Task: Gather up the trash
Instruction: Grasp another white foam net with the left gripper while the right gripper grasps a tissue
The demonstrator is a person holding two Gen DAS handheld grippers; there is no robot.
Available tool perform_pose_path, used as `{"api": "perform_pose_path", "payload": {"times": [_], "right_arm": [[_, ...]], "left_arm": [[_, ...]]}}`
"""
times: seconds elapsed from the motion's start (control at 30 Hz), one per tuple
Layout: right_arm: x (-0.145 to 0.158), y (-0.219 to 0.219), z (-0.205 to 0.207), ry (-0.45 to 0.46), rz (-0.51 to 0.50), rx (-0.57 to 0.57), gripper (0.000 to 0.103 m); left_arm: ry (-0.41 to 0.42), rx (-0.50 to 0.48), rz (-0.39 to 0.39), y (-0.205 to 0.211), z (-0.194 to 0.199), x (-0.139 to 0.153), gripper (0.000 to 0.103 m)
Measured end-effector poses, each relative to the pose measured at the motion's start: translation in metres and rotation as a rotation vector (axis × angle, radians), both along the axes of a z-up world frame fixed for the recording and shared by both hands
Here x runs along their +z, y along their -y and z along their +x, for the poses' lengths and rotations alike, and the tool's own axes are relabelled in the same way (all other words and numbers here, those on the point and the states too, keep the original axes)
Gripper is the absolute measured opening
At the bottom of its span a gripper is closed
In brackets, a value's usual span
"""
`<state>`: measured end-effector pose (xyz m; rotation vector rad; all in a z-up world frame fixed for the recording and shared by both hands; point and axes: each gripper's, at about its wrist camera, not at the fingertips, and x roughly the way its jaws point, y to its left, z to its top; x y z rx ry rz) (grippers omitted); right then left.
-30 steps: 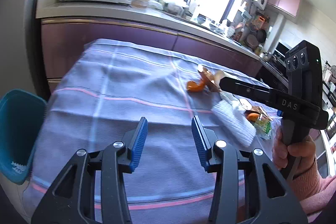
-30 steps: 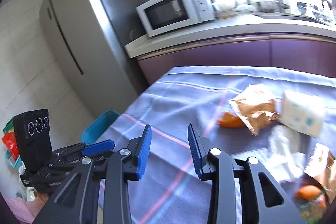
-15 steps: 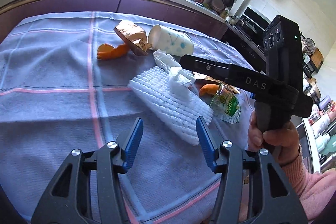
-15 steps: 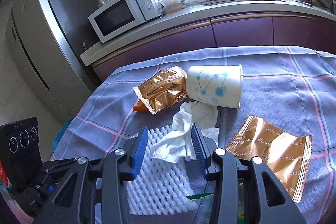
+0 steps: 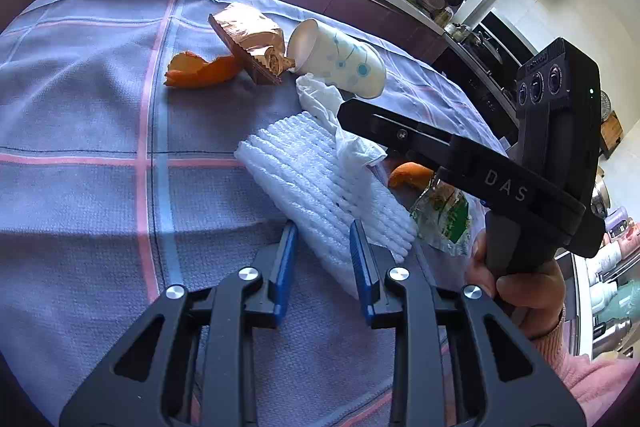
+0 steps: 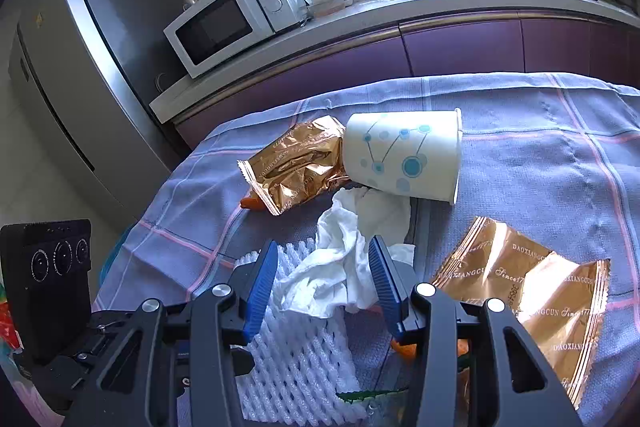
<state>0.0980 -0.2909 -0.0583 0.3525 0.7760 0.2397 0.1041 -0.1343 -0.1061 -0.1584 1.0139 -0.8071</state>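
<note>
Trash lies on a blue checked tablecloth (image 5: 80, 187). My left gripper (image 5: 322, 247) is closing, with the near corner of a white foam net (image 5: 312, 179) between its blue pads; I see no squeeze on it. My right gripper (image 6: 324, 267) is opening and straddles a crumpled white tissue (image 6: 344, 267) that rests on the foam net (image 6: 292, 347). Beyond lie a tipped paper cup (image 6: 404, 155), a crumpled gold wrapper (image 6: 300, 167) and orange peel (image 5: 200, 71). A flat gold wrapper (image 6: 520, 287) lies to the right. More peel (image 5: 408, 173) and a green packet (image 5: 444, 215) sit under the right gripper.
A purple-fronted counter runs along the far side of the table, with a microwave (image 6: 232, 23) and a steel fridge (image 6: 100, 27) at its left. A person's hand (image 5: 520, 287) holds the right gripper's handle. A teal bin's edge (image 6: 114, 251) shows past the table's left edge.
Both grippers swung from the bare left part of the cloth over to the trash pile and came lower. The left jaws widened, then narrowed around the foam net's corner. The right jaws widened around the tissue.
</note>
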Motion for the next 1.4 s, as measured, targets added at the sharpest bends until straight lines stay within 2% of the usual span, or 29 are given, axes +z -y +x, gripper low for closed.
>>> {"api": "perform_pose_path", "payload": {"times": [0.2,0.4,0.47,0.57,1.17,1.4], "right_arm": [[-0.004,-0.001,0.003,-0.019,-0.001,-0.001,0.044],[-0.011,-0.002,0.006,-0.054,0.007,0.010,0.028],[-0.010,-0.001,0.005,-0.051,0.013,0.008,0.016],[-0.011,0.000,0.003,-0.050,0.030,0.012,0.009],[0.019,-0.022,-0.028,0.055,0.124,0.099,0.006],[0.031,-0.042,-0.036,0.091,0.140,0.156,0.006]], "left_arm": [[0.017,0.007,0.002,-0.004,-0.003,0.002,0.017],[0.046,0.026,-0.003,-0.016,-0.007,0.008,0.014],[0.058,0.035,-0.002,-0.021,-0.011,0.010,0.014],[0.068,0.049,-0.005,-0.029,-0.014,0.012,0.014],[0.103,0.192,-0.039,-0.110,-0.024,0.019,0.013],[0.146,0.239,-0.035,-0.135,-0.034,0.030,0.013]]}}
